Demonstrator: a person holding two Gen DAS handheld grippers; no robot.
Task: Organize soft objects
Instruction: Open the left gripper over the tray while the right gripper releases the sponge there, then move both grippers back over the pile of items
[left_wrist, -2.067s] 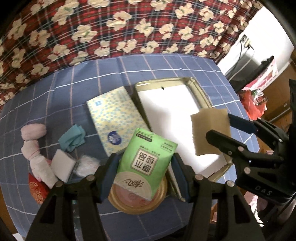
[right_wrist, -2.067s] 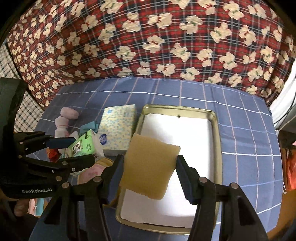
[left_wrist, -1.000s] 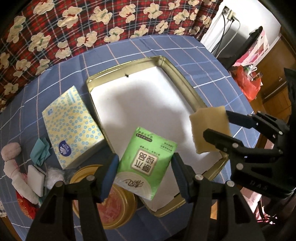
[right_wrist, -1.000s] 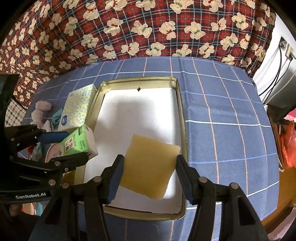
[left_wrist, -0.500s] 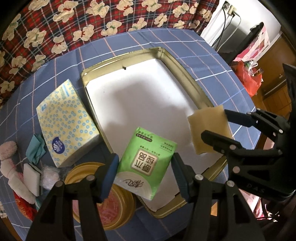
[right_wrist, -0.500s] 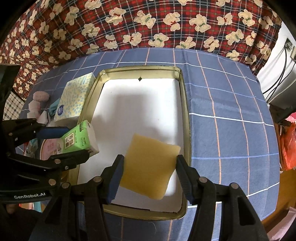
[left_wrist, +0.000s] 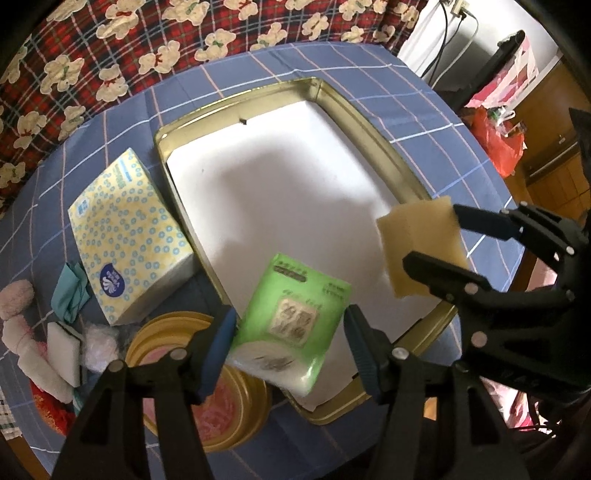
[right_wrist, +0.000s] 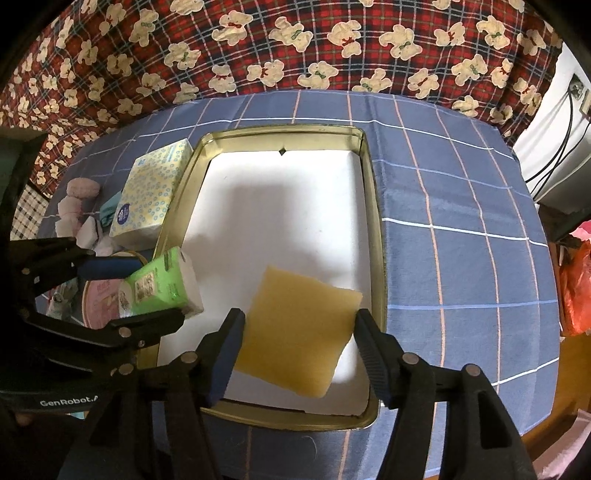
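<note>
The worktop (right_wrist: 461, 206), under a blue checked cloth, carries a gold tray (right_wrist: 373, 206) lined in white, with a yellow tissue pack (left_wrist: 129, 236) just beside its left rim. Both tools hang over the tray's near end, pointing steeply down. The right tool (right_wrist: 299, 332) has just been opening its jaws; the yellow sponge (right_wrist: 299, 328) sits between them with slight gaps at each pad, so it looks released or nearly so. The left tool (left_wrist: 288, 332) has the green tissue packet (left_wrist: 291, 325) between its jaws, blurred and apparently slipping free. Each item's drop lies straight below, onto the liner.
</note>
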